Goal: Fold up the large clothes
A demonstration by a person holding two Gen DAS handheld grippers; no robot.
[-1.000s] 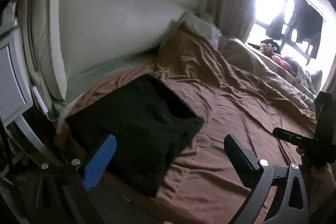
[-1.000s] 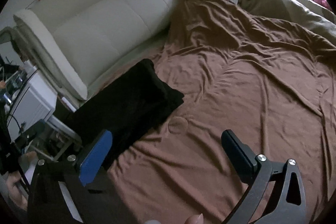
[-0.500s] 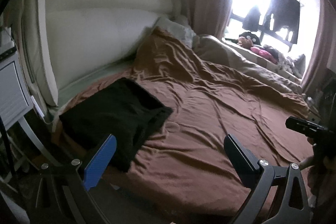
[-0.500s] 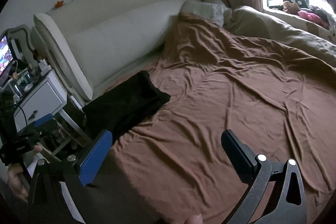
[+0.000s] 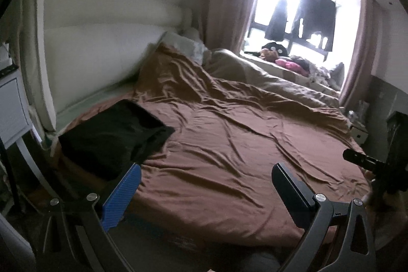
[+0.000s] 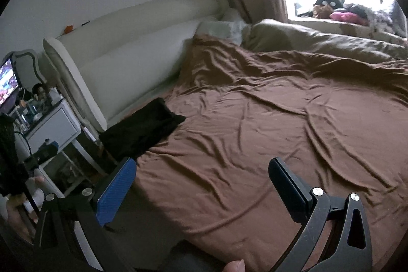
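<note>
Folded black garment [image 5: 112, 137] on bed [image 5: 229, 157]; both tools empty

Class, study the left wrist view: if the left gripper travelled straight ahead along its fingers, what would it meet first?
Most likely the brown bedsheet. The left gripper is open and empty, aimed down over the bed, with bare sheet between its fingers. The folded black garment lies off to its left side, out of line. Depth is uncertain.

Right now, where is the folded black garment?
The folded black garment lies at the bed's near-left corner on the brown sheet, just below the white headboard and beside the white nightstand, left in both wrist views.
</note>
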